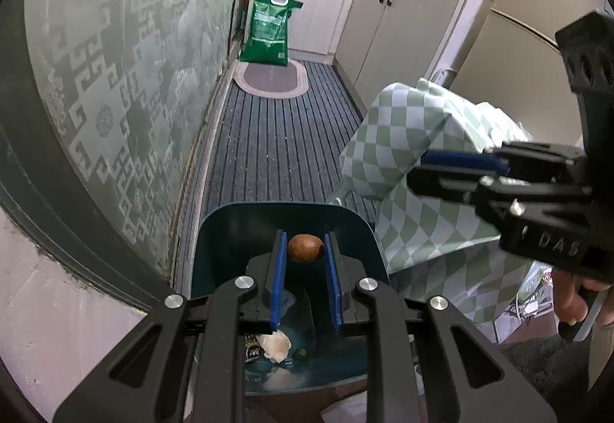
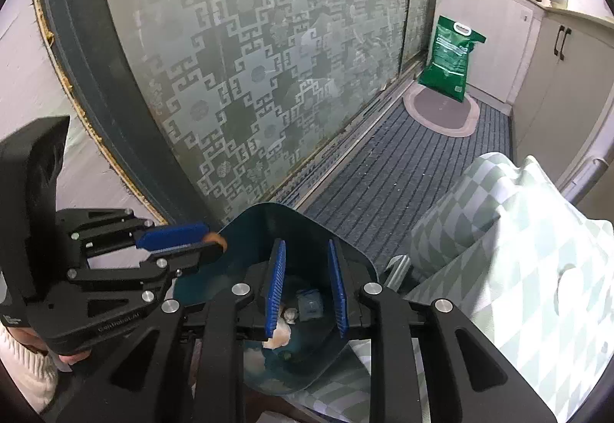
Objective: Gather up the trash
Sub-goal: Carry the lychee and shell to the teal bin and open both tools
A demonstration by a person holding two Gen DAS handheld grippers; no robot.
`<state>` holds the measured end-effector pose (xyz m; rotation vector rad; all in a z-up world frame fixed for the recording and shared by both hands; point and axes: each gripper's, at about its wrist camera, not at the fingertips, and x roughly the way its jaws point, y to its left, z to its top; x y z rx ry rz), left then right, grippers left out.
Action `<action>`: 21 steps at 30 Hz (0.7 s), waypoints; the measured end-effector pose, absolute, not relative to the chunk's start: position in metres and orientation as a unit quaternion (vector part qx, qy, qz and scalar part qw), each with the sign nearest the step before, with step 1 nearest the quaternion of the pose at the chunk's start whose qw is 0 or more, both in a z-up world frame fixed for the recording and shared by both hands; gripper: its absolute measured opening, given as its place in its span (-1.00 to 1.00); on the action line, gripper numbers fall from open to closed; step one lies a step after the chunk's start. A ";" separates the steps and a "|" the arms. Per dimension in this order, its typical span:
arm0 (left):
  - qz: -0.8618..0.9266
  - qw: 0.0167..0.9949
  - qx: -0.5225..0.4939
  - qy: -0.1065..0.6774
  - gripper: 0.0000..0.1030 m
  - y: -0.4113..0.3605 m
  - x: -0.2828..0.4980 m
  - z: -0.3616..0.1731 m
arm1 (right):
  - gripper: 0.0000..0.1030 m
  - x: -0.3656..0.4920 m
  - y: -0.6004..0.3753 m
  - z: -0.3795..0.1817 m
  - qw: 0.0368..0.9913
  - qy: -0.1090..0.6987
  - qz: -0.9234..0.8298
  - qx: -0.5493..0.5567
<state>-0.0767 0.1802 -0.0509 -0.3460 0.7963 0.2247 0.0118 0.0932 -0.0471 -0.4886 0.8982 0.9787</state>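
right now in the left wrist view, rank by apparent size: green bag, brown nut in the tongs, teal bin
1. teal bin
2. green bag, farther off, so probably bigger than it looks
3. brown nut, gripped by the left tongs

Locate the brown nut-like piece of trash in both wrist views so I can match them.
Left wrist: the brown nut sits lower centre, between the left hand-held gripper fingertips, over the teal bin.
Right wrist: only a sliver of it shows at left, at the tips of the left hand-held gripper, by the bin's rim.
Shared landmark: the green bag against the far cabinets.
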 end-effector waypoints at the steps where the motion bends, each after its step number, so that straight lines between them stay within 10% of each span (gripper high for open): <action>1: 0.105 0.899 -0.167 0.391 -0.59 0.179 -0.075 -0.053 | -0.56 0.013 0.093 -0.047 0.761 0.412 0.448 -0.223; 20: 0.110 0.892 -0.157 0.409 -0.58 0.171 -0.039 -0.064 | -0.56 0.032 0.054 -0.025 0.789 0.400 0.423 -0.195; 21: 0.113 0.891 -0.153 0.412 -0.32 0.171 -0.035 -0.065 | -0.55 0.034 0.050 -0.024 0.791 0.400 0.421 -0.193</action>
